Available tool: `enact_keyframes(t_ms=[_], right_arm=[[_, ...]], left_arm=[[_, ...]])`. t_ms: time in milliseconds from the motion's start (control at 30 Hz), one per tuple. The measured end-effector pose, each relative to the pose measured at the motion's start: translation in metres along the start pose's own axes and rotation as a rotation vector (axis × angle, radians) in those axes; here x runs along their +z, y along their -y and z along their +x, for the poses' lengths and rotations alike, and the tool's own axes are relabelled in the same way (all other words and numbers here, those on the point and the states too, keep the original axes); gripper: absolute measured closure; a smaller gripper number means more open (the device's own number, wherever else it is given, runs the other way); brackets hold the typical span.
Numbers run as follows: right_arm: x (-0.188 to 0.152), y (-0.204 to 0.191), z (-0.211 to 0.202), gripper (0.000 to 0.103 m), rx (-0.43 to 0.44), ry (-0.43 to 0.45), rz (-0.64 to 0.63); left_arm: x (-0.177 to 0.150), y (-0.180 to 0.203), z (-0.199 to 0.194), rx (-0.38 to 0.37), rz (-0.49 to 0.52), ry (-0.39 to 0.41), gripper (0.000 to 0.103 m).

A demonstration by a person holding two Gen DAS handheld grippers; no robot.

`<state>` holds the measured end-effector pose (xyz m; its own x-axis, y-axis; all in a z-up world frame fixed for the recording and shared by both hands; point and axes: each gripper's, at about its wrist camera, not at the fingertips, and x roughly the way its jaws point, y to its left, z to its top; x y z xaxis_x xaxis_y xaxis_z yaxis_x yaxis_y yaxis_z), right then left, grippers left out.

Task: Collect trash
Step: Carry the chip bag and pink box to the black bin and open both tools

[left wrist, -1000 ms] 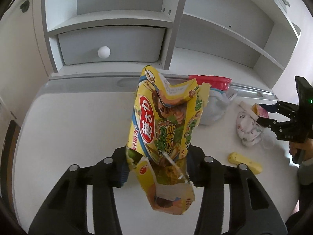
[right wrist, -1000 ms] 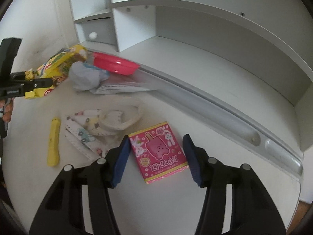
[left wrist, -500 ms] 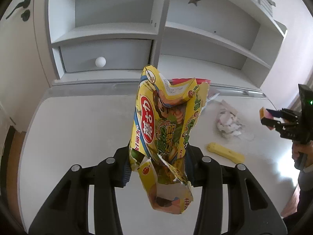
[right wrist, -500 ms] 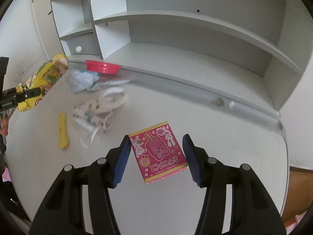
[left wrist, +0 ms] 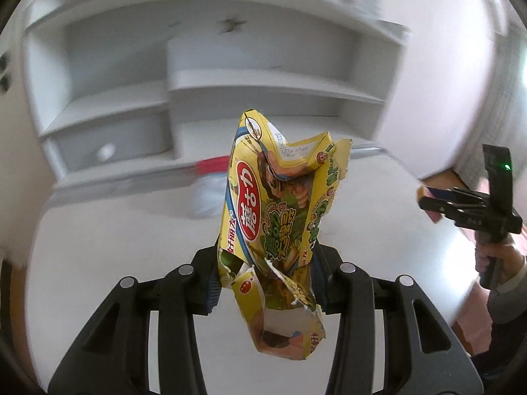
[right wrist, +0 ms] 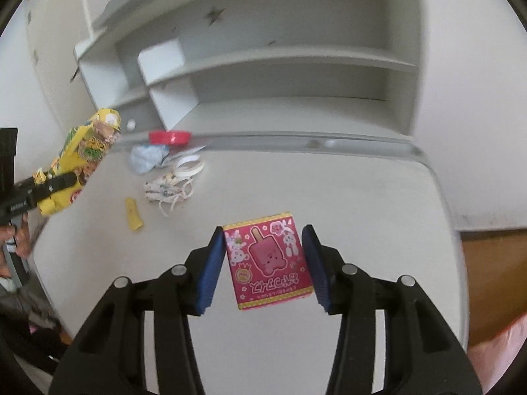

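Left gripper [left wrist: 265,283] pinches a torn yellow snack bag [left wrist: 280,217] while the right gripper [right wrist: 263,263], jaws closing, clamps a pink ice-pop box [right wrist: 266,260], both lifted clear of the desk [right wrist: 362,197] for binning.

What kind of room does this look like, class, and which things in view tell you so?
Probably a child's bedroom or study corner at home. A white desk carries a built-in white shelf unit with dark star cut-outs and a small drawer with a round white knob; snack wrappers lie scattered about.

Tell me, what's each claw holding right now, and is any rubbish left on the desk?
Left gripper clamps yellow snack bag. Right gripper closing around pink box. Mask, yellow wrapper, blue wad left on desk.
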<state>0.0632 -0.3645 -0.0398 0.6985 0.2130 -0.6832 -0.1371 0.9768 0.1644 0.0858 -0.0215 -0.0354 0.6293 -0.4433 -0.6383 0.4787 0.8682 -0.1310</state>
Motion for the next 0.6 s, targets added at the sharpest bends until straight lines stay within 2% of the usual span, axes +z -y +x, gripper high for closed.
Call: enact_keyframes(t_ms=[167,333,467,500,567,600], right_arm=[[-0.046,0.049,-0.071,0.057,-0.07,0.06,0.133],[-0.107,0.112,-0.139,0.057,-0.195,0.094,0.306],[-0.176,0.171,-0.185,0.057,-0.252,0.113,0.509],[-0.204,0.193,-0.195,0.057,-0.254,0.113,0.591],[-0.239,0.218,-0.2,0.057,-0.243,0.11,0.69],[-0.268,0.238,-0.2,0.057,-0.233,0.098,0.769]], left_arm=[[0.011,0.09,0.015,-0.191,0.14,-0.007,0.06],[0.001,0.224,0.035,-0.419,0.369,-0.083,0.06],[-0.031,0.324,0.051,-0.56,0.554,-0.181,0.06],[-0.044,0.348,0.056,-0.589,0.602,-0.21,0.06],[-0.066,0.386,0.067,-0.63,0.671,-0.272,0.06],[-0.086,0.41,0.077,-0.658,0.716,-0.331,0.06]])
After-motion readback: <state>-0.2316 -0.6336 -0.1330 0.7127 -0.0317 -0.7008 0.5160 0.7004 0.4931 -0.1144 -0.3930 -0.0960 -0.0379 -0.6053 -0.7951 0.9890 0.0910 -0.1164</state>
